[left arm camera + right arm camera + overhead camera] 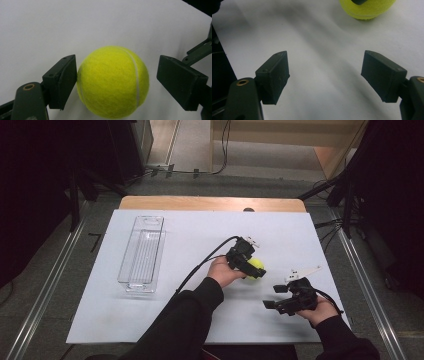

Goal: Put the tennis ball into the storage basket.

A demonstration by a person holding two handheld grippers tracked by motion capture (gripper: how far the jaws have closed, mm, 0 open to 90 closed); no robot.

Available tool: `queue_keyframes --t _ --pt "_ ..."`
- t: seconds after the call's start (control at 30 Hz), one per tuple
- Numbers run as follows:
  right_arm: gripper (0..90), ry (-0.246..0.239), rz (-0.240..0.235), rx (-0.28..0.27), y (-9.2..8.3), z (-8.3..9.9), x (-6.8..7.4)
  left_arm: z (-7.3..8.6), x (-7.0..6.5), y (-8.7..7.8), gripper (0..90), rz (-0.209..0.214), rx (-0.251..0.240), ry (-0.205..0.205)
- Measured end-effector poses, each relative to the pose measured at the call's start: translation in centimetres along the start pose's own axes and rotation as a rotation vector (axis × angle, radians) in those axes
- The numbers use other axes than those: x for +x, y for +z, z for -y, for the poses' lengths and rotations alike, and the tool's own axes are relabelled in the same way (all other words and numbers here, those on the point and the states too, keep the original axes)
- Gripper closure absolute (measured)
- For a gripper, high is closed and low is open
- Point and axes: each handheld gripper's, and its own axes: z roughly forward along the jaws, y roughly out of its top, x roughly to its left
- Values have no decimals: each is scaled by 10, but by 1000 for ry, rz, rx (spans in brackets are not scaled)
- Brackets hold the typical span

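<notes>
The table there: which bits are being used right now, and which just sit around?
In use:
- tennis ball
- left gripper, jaws around the ball, not pressing on it

Sitting idle:
- clear plastic tray, far left
- right gripper, open, nothing between its jaws

The white sheet-covered table (200,315) was the one bright patch in the high view; the room to the left, right and far side sank into near-black. That view looked soft and a bit grainy. Up close, the fuzzy yellow-green tennis ball (113,81) came out sharp enough to see its felt, with a faint shadow beside it. In the right gripper view, broad soft grey shadows crossed the sheet and the near black jaw blocks were slightly blurred.
</notes>
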Motion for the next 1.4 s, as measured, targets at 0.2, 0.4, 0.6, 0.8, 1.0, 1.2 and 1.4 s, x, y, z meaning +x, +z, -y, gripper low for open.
queue_keyframes --t 0.2,0.4,0.6,0.8,1.0,1.2,1.4 --pt "204 -2 -1 -1 0 0 0 8 6 8 175 -34 12 -11" --pt "204 2 -1 1 0 0 0 15 12 10 176 -39 20 -21" --pt "204 2 1 0 0 0 0 15 11 10 257 -66 7 -6" --pt "204 1 0 -2 0 0 0 15 9 11 264 -79 8 16" --pt "204 0 -1 -3 0 0 0 14 9 8 266 -60 1 3" --pt "204 2 -2 -1 0 0 0 10 7 -1 267 -29 -12 -7" --pt "204 2 0 -1 0 0 0 7 5 -13 266 -15 -12 2"
